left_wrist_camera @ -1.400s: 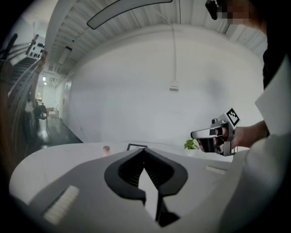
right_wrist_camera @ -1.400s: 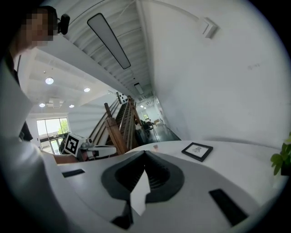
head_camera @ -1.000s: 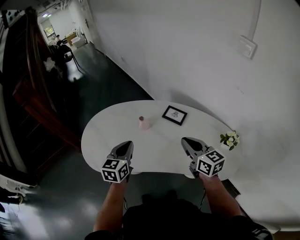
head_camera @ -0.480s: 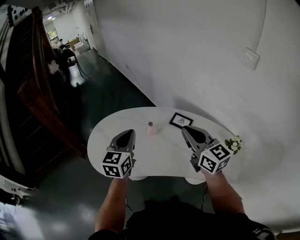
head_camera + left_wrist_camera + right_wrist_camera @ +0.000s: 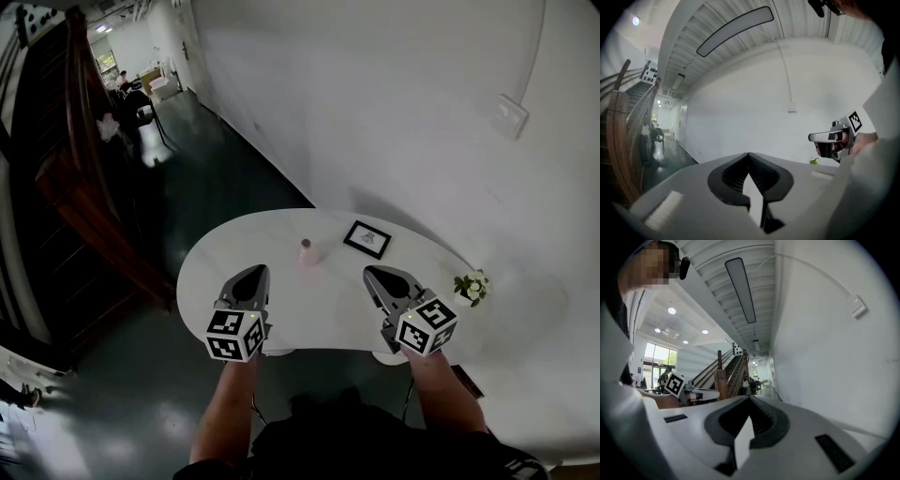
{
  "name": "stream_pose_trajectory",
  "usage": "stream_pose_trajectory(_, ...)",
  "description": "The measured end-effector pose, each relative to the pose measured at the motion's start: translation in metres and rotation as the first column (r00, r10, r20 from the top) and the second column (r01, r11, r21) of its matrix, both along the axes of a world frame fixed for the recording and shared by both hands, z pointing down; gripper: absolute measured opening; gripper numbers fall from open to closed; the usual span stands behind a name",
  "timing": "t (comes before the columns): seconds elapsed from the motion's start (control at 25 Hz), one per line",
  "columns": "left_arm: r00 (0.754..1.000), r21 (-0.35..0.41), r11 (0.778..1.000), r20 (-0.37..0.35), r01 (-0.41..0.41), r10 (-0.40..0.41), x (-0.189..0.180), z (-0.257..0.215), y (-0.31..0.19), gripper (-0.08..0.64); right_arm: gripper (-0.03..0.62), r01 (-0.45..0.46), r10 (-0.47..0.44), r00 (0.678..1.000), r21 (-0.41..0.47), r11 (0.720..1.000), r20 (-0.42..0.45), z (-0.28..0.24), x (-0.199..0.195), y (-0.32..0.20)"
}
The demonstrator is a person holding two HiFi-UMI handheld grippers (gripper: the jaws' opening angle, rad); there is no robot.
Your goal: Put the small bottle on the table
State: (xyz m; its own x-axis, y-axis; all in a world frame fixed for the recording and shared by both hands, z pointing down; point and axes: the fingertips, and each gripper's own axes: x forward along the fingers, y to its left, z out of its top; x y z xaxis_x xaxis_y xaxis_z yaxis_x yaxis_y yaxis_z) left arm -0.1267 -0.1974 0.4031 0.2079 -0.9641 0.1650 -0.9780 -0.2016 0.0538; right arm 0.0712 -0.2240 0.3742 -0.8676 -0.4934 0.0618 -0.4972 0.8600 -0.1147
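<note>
The small bottle (image 5: 306,251) stands upright on the white table (image 5: 211,272), so I judge the placing done.

Head view: the framed picture (image 5: 367,238) lies just right of the bottle, and the flower pot (image 5: 468,287) sits well to its right. My left gripper (image 5: 251,273) hangs nearer me than the bottle and to its left. My right gripper (image 5: 376,275) hangs nearer me and to its right. Both are apart from the bottle, which I think keeps it from being knocked.

Left gripper view: the 2 jaws are pressed together with nothing between them. The bottle is out of sight here.

Right gripper view: these jaws also meet at the tips, empty. They point past the bottle toward a staircase (image 5: 729,369), and the bottle does not show.
</note>
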Motion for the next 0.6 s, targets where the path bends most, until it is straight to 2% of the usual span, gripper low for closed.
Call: stream_pose_trajectory(0.6,1.0,-0.022,1.0,-0.01,0.001,-0.001,0.004,0.005,-0.008,0.011,0.009,0.012,-0.013,1.0,0.023,1.0,0.016,-0.012,0.003,-0.014)
